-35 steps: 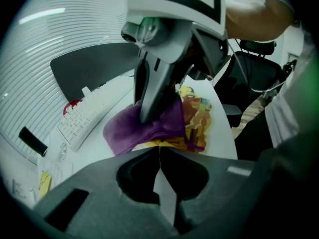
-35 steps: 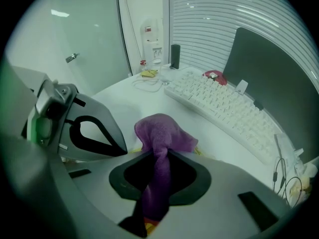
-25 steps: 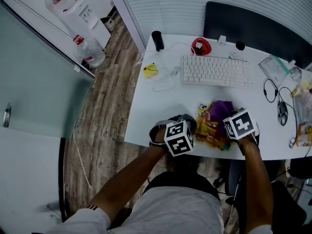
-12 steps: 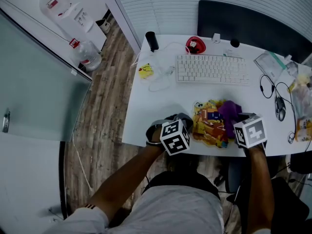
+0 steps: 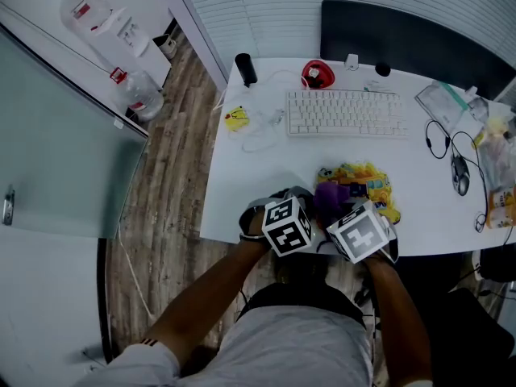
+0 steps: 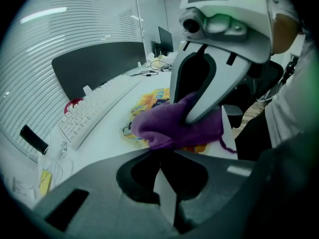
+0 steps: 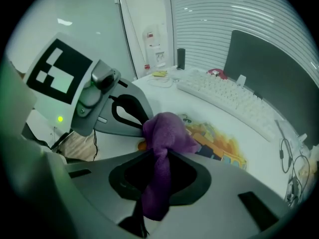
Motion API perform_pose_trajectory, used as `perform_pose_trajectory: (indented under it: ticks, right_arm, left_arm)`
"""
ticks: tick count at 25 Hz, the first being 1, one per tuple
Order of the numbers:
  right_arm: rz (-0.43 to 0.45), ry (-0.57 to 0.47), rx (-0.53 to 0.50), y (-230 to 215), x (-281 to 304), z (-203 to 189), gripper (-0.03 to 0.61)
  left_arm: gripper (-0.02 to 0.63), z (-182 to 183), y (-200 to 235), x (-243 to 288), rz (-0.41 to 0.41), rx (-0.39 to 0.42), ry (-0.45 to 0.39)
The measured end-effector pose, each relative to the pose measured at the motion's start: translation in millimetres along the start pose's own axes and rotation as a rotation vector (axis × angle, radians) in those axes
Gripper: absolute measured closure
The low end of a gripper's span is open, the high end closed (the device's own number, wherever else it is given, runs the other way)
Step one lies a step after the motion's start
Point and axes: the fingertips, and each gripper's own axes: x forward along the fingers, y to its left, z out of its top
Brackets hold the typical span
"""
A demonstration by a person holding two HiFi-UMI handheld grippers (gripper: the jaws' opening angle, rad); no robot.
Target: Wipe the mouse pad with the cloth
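Two-fingered left gripper [image 6: 159, 156]: fingers pressed together with nothing between them, at the near edge of the worktop [image 5: 258, 168], just short of the cloth [image 6: 174, 126].
Right gripper [image 7: 157, 158]: fingers clamped on the purple cloth, close beside the left gripper.
Cloth: bunched, resting on the near-left part of the mouse pad [image 5: 367, 185].
Mouse pad: colourful, flat on the worktop.
Keyboard [image 5: 347, 113]: white, beyond the pad.
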Motion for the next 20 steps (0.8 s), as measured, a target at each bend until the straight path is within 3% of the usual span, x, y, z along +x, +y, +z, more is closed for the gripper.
perform_pose_trajectory:
  ticks: [7,15,20]
  right_arm:
    - [-0.076,0.055,0.015,-40,-18,-29,0.512]
    - [-0.210,0.094,0.146,-110,-57,-95,0.512]
    - [-0.198,0.035,0.142,-94,-75,-88,0.512]
  left_arm:
    - [0.598,0,0,-1,-0.005,-0.003,0.000]
    - [0.598,-2,0,-1,0.002,-0.003,0.003]
    - [0.598,-2,0,0,0.000,-0.004,0.008]
